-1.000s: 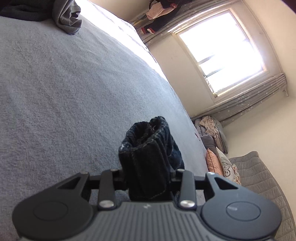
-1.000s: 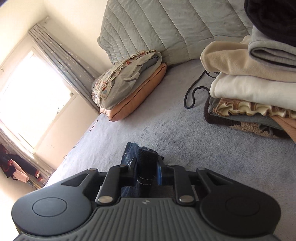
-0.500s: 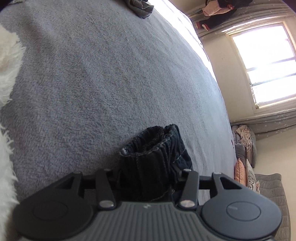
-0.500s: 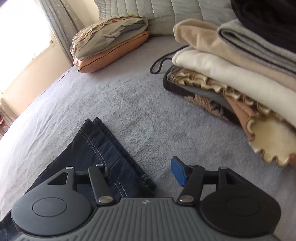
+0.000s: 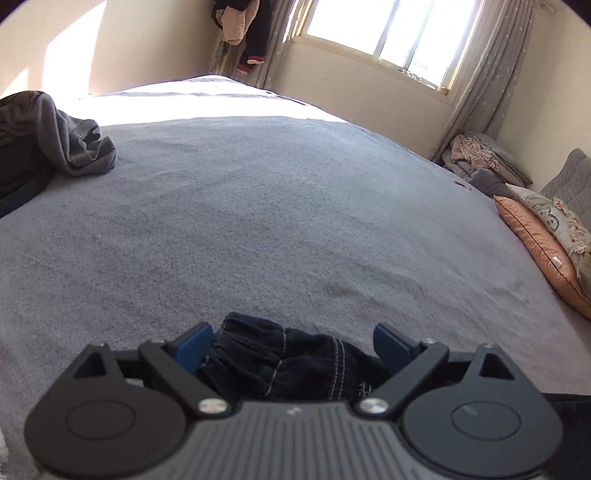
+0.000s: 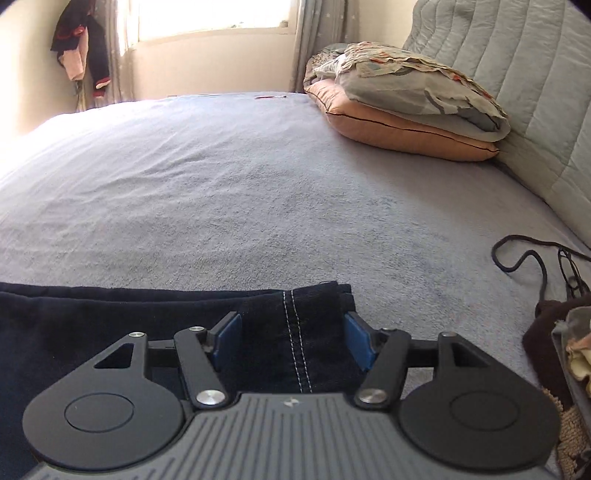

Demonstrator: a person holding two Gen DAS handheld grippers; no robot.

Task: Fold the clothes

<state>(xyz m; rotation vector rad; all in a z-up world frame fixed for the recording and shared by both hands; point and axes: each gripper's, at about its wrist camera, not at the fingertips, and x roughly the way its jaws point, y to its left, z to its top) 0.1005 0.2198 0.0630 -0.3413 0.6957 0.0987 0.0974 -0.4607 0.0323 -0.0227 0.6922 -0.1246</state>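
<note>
Currently the dark jeans [image 6: 110, 317] lie flat on the grey bed [image 6: 258, 192], long axis running left to right across the right wrist view, one end with white double stitching sitting between the right tongs [image 6: 291, 341]. Right tongs: closing, blue pads [image 6: 357, 343] either side of the denim with a gap on each side, not pressing. Left tongs [image 5: 291, 347]: opening wide, a bunched gathered end of the jeans [image 5: 280, 358] sits loose between them, close against the left pad, clear of the right one; released. Which end is waist and which is hem I cannot tell for sure. Around them: crumpled grey garment [image 5: 70, 136] at the bed's far left, orange pillow [image 6: 402, 125] with a grey patterned pillow [image 6: 413, 92] stacked on top against the quilted headboard [image 6: 517, 74], black cord [image 6: 532, 262] on the bedcover, edge of a folded clothes pile [image 6: 565, 354] at right. Clothes hang [image 5: 247, 29] beside the window [image 5: 391, 33]. No containers seen. No readable writing; only a small mark on each tong body.
</note>
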